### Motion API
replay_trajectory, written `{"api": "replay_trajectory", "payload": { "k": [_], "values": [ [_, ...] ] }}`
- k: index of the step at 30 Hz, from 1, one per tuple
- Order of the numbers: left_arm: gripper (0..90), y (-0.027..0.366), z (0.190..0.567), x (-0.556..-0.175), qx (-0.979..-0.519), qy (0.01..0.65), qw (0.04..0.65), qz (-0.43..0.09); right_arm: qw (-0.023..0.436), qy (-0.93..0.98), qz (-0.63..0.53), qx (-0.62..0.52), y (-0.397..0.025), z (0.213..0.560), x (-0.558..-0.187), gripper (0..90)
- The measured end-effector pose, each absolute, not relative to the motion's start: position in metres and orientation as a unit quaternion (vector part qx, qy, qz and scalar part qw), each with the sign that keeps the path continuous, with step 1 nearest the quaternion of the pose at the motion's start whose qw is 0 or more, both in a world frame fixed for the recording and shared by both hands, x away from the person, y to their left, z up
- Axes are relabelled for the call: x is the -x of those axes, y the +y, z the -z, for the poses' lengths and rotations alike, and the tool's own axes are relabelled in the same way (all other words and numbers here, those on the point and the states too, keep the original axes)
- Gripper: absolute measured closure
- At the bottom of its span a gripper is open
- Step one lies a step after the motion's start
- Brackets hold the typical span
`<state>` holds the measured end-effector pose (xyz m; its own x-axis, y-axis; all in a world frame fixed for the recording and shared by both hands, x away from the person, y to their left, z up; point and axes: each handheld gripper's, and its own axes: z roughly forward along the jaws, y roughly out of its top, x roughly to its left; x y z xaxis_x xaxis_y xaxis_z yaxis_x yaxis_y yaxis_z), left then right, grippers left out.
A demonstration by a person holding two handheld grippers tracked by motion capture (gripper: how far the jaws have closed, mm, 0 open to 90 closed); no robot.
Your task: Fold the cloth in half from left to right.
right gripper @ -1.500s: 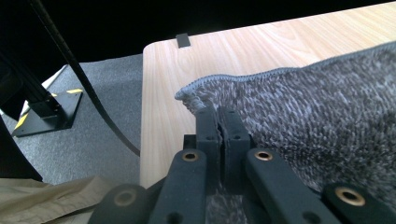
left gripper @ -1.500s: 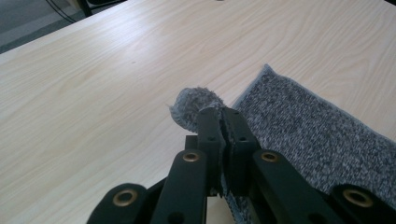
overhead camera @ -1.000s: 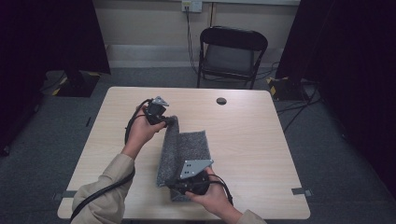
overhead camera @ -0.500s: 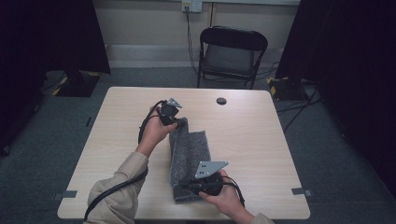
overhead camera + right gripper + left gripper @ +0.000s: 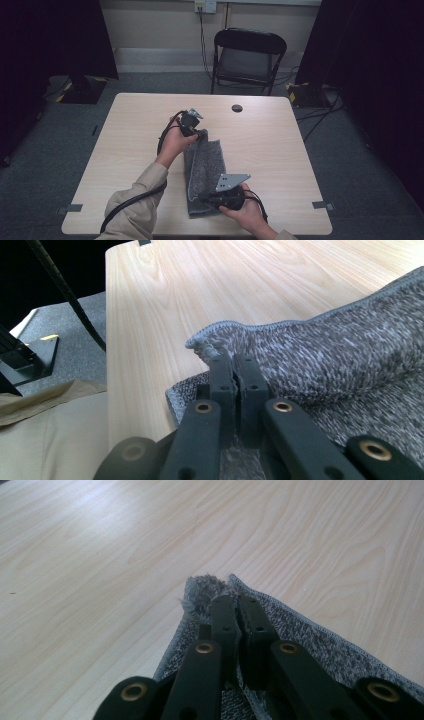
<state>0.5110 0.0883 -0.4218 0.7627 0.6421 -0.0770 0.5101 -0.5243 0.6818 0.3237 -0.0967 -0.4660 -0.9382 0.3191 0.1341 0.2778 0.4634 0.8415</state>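
Grey cloth (image 5: 204, 172) apparently pinched between both hand-held grippers

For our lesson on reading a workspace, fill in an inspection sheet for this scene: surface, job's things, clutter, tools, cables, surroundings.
Surface: pale wood table, bare apart from the items below.
Job's things: grey cloth, folded lengthwise, lying flat.
Clutter: small dark disc near the far edge.
Tools: left tool shut on the cloth's far corner; right tool shut on its near corner.
Cables: black cable along the left sleeve; another looped at the right hand.
Surroundings: folding chair, wall socket, dark curtains, grey carpet.
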Motion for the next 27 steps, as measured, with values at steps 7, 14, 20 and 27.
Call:
{"api": "replay_trajectory", "payload": {
  "k": [7, 14, 20, 27],
  "values": [
    [86.9, 0.077, 0.428, -0.512, -0.872, 0.327, 0.353, -0.089, 0.019, 0.855, -0.488, -0.177, -0.100, 0.467, -0.322, 88.4],
    [86.7, 0.066, 0.437, -0.514, -0.878, 0.323, 0.344, -0.084, 0.022, 0.855, -0.483, -0.185, -0.108, 0.470, -0.322, 88.2],
    [86.4, 0.058, 0.444, -0.516, -0.880, 0.321, 0.342, -0.079, 0.019, 0.857, -0.478, -0.191, -0.114, 0.475, -0.322, 88.0],
    [85.3, 0.053, 0.451, -0.517, -0.880, 0.324, 0.339, -0.073, 0.020, 0.858, -0.476, -0.194, -0.115, 0.477, -0.322, 87.6]
  ]
}}
